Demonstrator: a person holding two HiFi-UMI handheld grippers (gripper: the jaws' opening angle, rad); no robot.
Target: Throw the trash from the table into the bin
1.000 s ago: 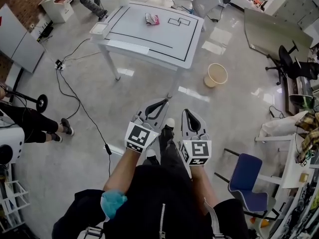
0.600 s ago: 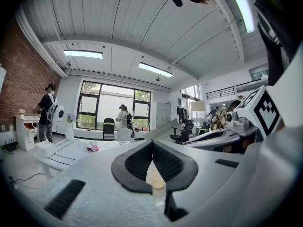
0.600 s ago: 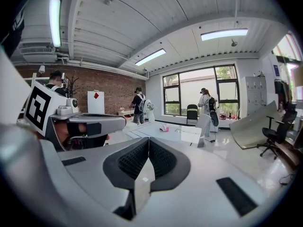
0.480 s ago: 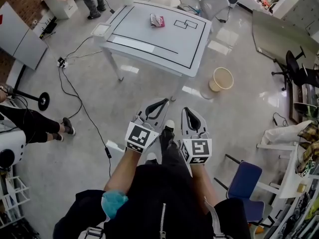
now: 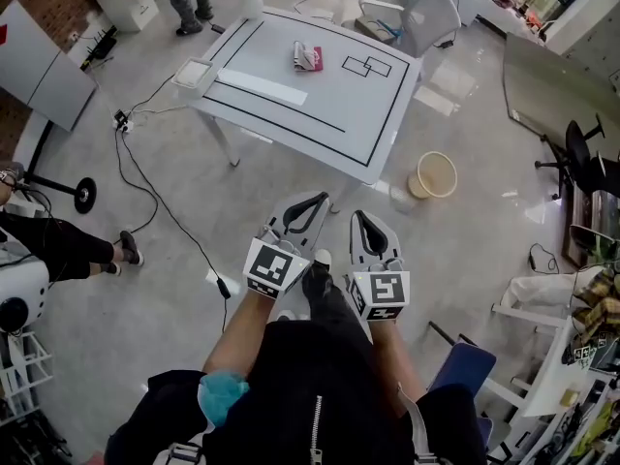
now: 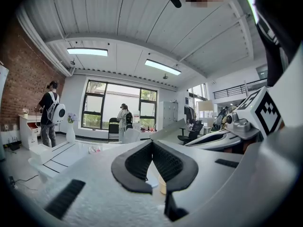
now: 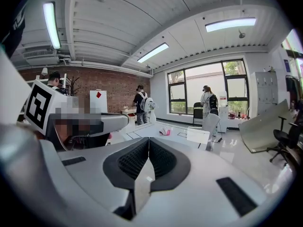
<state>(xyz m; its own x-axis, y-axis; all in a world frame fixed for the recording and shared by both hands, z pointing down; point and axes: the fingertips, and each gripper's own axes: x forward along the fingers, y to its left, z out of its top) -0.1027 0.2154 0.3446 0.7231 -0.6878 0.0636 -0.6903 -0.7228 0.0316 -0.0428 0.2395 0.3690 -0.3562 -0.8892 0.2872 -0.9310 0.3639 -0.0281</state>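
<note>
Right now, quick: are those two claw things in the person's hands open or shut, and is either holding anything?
Left gripper: shut, nothing between its jaws.
Right gripper: shut, nothing between its jaws.

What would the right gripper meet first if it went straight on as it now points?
Most likely the near edge of the white table; the right gripper aims at it across the floor. The bin stands off to the right.

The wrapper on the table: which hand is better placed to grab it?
Left, but only slightly. The wrapper lies almost straight ahead of the left gripper; the right gripper sits further aside. Both are far from the table, fingers shut and empty.
</note>
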